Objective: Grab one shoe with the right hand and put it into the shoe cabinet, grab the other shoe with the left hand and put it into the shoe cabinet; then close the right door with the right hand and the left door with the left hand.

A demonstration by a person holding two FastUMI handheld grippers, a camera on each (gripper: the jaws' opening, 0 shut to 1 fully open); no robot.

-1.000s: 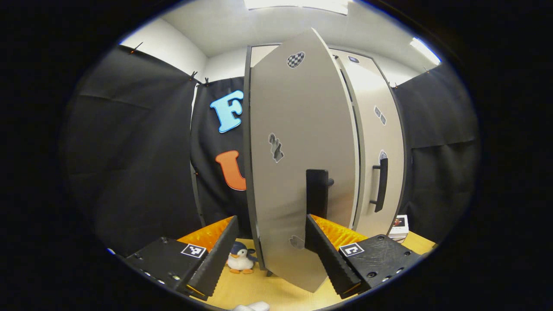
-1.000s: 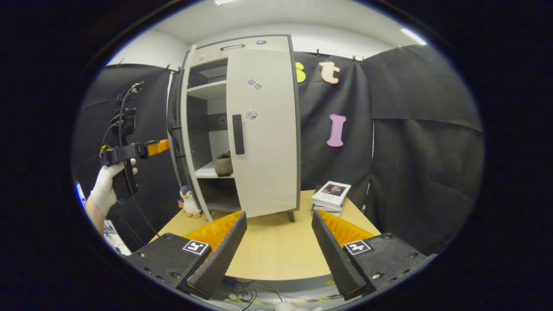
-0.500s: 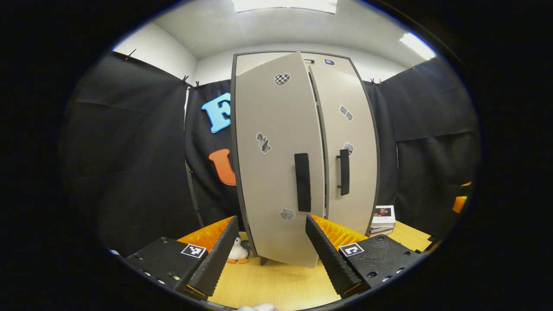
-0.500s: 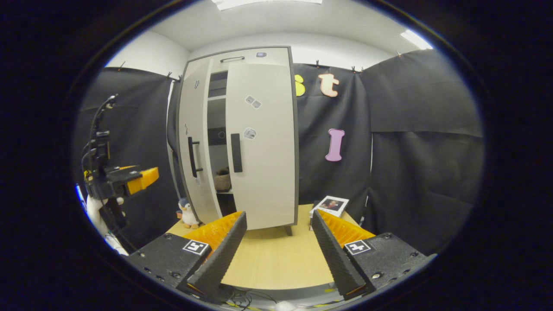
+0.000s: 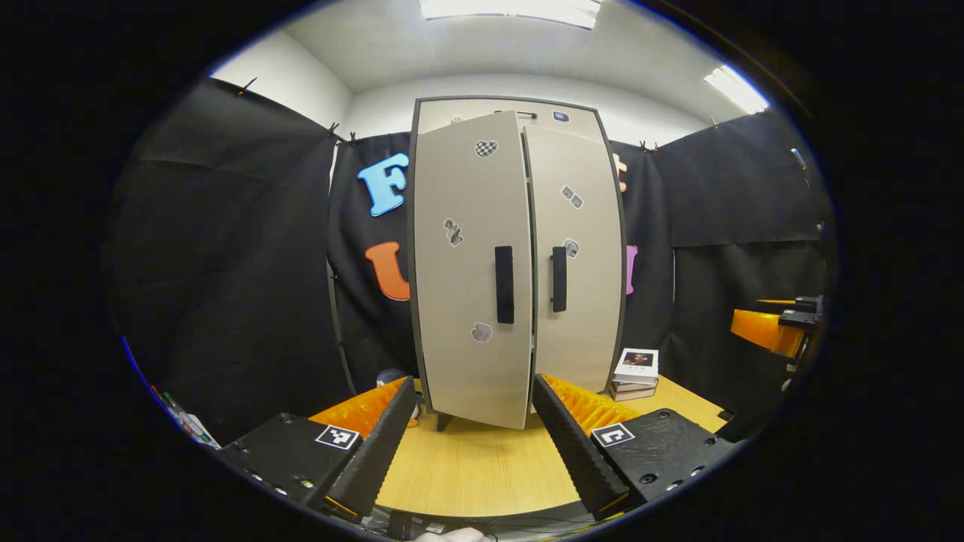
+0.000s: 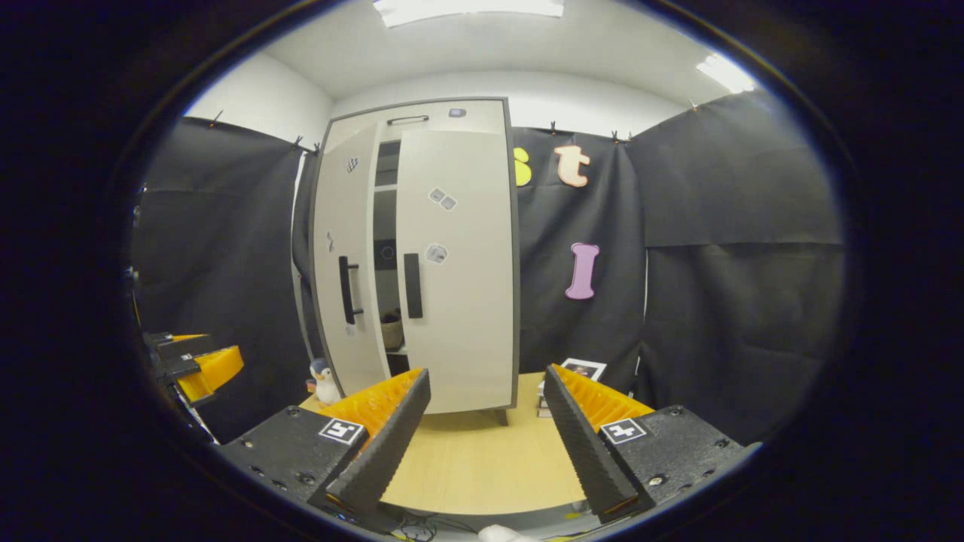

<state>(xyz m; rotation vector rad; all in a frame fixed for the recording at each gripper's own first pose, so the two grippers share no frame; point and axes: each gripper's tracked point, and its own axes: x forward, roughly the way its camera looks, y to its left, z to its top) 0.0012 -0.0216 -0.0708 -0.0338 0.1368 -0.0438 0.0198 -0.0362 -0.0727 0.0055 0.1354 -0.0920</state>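
Shoe cabinet (image 5: 520, 256) well ahead of both grippers; left door (image 6: 343, 263) slightly ajar. Left gripper (image 5: 471, 440) and right gripper (image 6: 482, 444) level over tabletop (image 6: 474, 467), fingers spread, holding nothing.

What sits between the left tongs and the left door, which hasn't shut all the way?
Nothing visible does. The left tongs are open, back from the cabinet over bare table. The left door hangs slightly ajar, a dark gap beside the right door. The penguin toy stands off to the side.
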